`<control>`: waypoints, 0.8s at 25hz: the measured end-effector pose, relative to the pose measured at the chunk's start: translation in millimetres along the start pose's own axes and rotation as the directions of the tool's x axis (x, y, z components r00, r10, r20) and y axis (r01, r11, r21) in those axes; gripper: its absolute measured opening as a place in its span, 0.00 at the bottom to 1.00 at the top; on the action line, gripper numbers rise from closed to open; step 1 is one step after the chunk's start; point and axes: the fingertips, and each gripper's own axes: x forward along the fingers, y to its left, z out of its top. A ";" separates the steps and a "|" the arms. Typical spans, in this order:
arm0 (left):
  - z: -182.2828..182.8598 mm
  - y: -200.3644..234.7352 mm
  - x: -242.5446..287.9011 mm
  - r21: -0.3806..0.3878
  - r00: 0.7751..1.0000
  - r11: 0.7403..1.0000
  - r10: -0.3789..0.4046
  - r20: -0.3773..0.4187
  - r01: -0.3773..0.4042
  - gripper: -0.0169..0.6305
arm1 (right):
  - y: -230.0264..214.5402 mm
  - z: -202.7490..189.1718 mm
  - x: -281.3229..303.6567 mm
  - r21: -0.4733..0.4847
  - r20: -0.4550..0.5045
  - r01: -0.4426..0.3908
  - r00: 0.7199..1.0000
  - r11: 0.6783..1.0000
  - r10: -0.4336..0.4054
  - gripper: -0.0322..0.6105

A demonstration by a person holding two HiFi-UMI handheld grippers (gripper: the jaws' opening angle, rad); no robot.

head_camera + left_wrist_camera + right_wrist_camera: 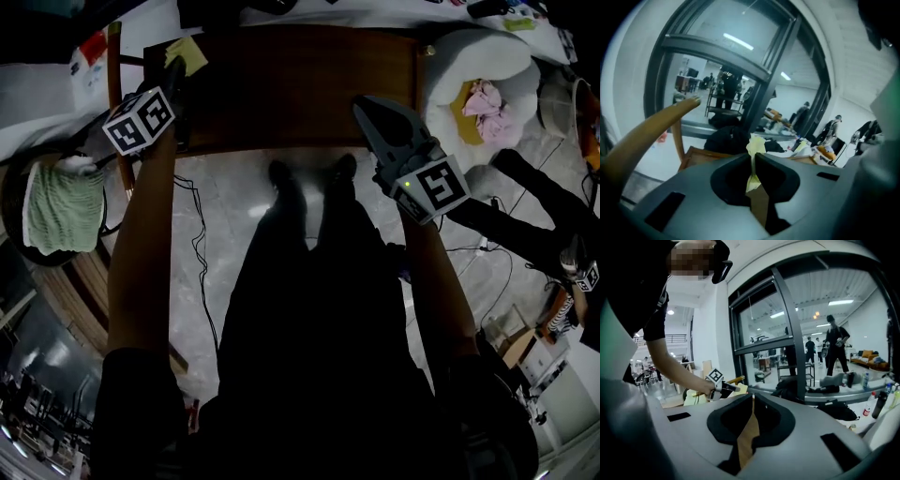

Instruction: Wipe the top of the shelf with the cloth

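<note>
The brown wooden shelf top (300, 84) lies ahead of me at the top of the head view. A small yellow cloth (189, 53) hangs over its far left corner, and my left gripper (175, 67) is shut on it. The left gripper view shows the yellow cloth (756, 146) pinched between the closed jaws of that gripper (753, 155). My right gripper (360, 104) is shut and holds nothing; its tip is over the shelf's front right part. In the right gripper view the closed jaws of the right gripper (752, 398) point toward the left gripper (725, 388) and the cloth (740, 389).
A white round cushion (511, 56) with a pink rag (486, 101) in it stands right of the shelf. A green towel (58, 211) hangs at the left. Cables (197, 244) run over the grey floor, and dark stand legs (534, 202) reach in from the right.
</note>
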 end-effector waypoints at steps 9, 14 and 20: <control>61.1 -206.8 -123.4 0.095 0.856 0.884 -0.467 0.220 0.458 0.08 | 1.8 139.0 -132.6 -0.147 0.302 0.025 0.953 0.989 0.021 0.09; 72.1 -288.3 -209.4 0.183 0.775 0.820 -0.572 0.268 0.542 0.08 | 25.0 170.6 -214.5 -0.098 0.426 -0.005 0.903 0.995 0.047 0.09; 56.2 -361.2 -281.6 0.282 0.743 0.778 -0.624 0.242 0.561 0.08 | 70.1 224.8 -304.6 -0.247 0.442 -0.083 0.877 0.966 0.189 0.09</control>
